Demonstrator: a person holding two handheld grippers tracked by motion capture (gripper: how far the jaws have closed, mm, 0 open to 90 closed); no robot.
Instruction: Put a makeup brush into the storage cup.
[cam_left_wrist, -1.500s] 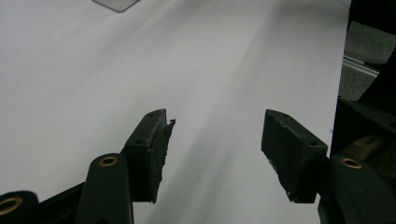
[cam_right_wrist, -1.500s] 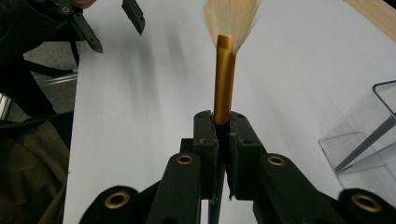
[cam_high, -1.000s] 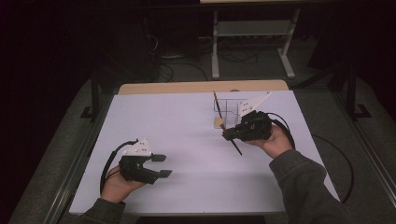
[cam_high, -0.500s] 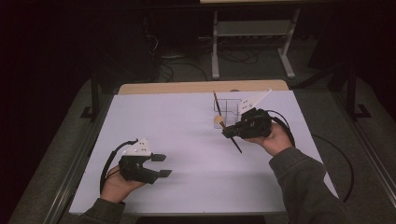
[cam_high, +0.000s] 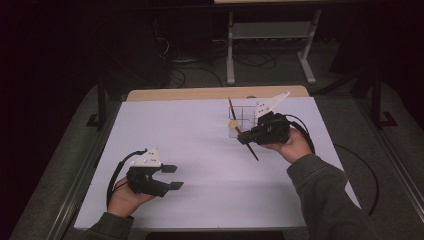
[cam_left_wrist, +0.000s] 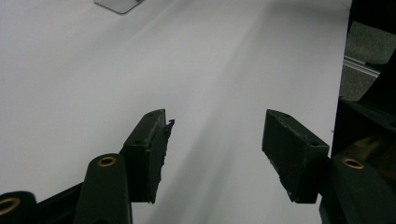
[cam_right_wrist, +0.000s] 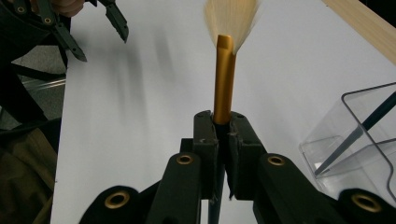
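My right claw (cam_right_wrist: 223, 128) is closed tight on a brush (cam_right_wrist: 224, 84), gripping it where the gold ferrule meets the dark handle; the pale bristles fan out ahead of the jaws and the handle runs back beneath them. In the high view the brush (cam_high: 248, 144) hangs slantwise over the white bench (cam_high: 200, 150), held clear of the surface, just in front of a clear compartmented holder (cam_high: 243, 118) at the far right of the bench. I judge the grip near the ferrule is chosen to keep the bristle end steady and the long handle free to be steered toward a compartment. A second brush (cam_high: 232, 111) already stands leaning in that holder; its dark handle shows through the clear wall (cam_right_wrist: 355, 133) in the right gripper view. That leaning handle and the partition walls are the likely obstructions if the held brush is to go in beside it, and the right hand (cam_high: 289, 145) sits close to the holder's near side. My left claw (cam_high: 172, 177) rests low at the near left of the bench, well apart from the work, its jaws standing wide with nothing between the pads (cam_left_wrist: 152, 149). A wooden strip (cam_high: 200, 93) edges the far side of the bench; beyond it stand a metal frame (cam_high: 270, 35) and cables on the floor, none interfering.
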